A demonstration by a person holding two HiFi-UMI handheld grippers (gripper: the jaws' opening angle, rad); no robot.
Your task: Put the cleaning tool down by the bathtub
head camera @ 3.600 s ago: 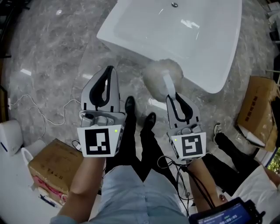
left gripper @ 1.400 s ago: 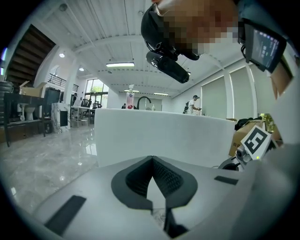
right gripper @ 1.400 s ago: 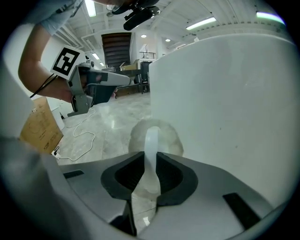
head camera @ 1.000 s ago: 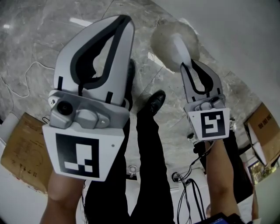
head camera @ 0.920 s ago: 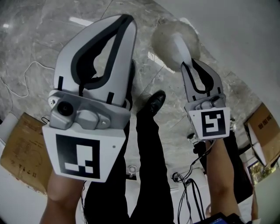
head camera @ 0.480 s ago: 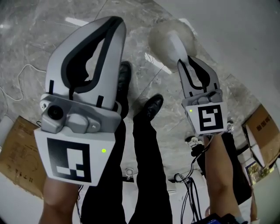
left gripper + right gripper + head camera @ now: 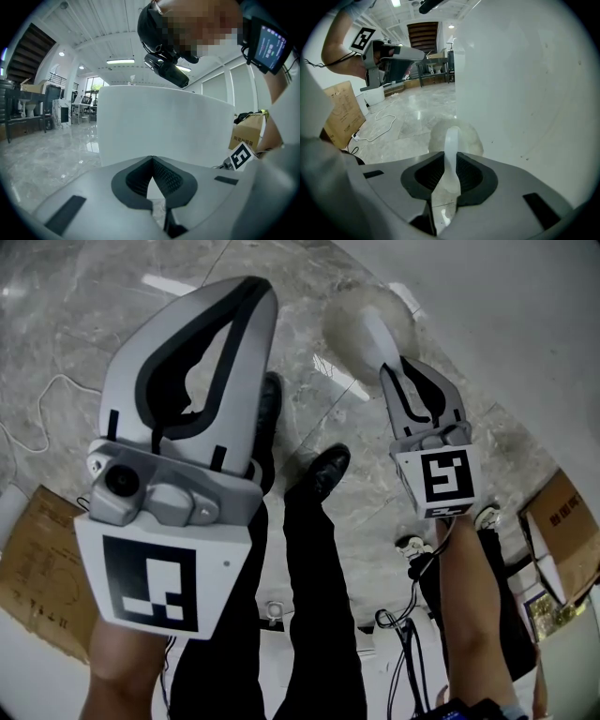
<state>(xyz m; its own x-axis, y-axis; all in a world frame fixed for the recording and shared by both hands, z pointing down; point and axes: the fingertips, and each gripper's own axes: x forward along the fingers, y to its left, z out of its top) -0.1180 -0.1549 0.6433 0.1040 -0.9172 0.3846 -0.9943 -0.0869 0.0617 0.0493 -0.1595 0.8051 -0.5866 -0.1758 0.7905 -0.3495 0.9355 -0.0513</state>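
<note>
The cleaning tool is a round fluffy off-white pad with a white handle. My right gripper is shut on that handle, and the pad hangs low over the marble floor right beside the white bathtub wall. The bathtub fills the upper right of the head view. My left gripper is raised close to the head camera, its jaws closed together with nothing between them; its own view faces the bathtub side.
My black shoes stand on the grey marble floor between the grippers. Cardboard boxes lie at the left and right. A white cable snakes on the floor at left; black cables hang by my right arm.
Since 3.6 s ago I have bent down towards the floor, and both grippers now look much larger. In the last second the right gripper with the tool shifted slightly; the left stayed raised.
</note>
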